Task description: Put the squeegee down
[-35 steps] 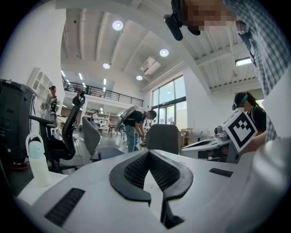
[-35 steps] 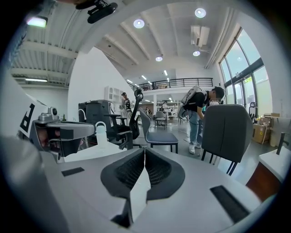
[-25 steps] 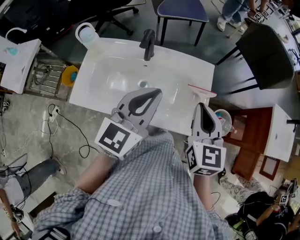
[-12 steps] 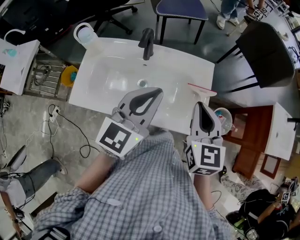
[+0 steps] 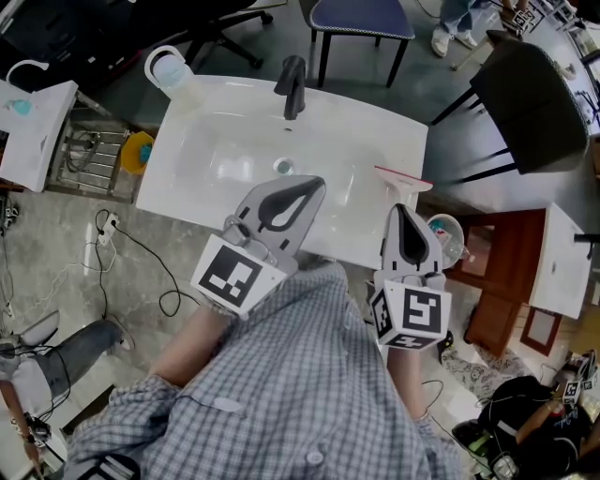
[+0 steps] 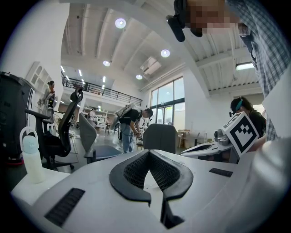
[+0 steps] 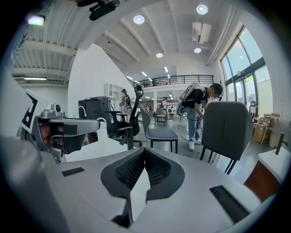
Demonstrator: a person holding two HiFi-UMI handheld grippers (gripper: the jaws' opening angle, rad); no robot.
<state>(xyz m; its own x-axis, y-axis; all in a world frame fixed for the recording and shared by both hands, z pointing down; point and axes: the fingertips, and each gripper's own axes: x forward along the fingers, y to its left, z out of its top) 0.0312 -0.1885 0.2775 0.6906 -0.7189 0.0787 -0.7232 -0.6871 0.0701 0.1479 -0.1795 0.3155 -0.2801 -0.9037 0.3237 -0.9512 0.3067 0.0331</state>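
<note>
The squeegee (image 5: 404, 181), a pink blade on a short white handle, lies flat on the right rim of the white sink (image 5: 225, 117). My right gripper (image 5: 401, 210) hovers just on the near side of its handle, jaws shut and empty; whether the tip touches the handle is hidden. In the right gripper view the gripper (image 7: 144, 150) points level over the room and no squeegee shows. My left gripper (image 5: 314, 183) hangs over the basin's near edge, also shut on nothing. Its own view shows the gripper (image 6: 148, 153) with tips closed.
A dark faucet (image 5: 293, 86) stands at the sink's far edge, a drain (image 5: 283, 167) in the basin. A clear jug (image 5: 173, 67) sits at the far left corner. A small bin (image 5: 445, 234) and wooden cabinet (image 5: 506, 281) stand right; chairs (image 5: 361, 19) behind.
</note>
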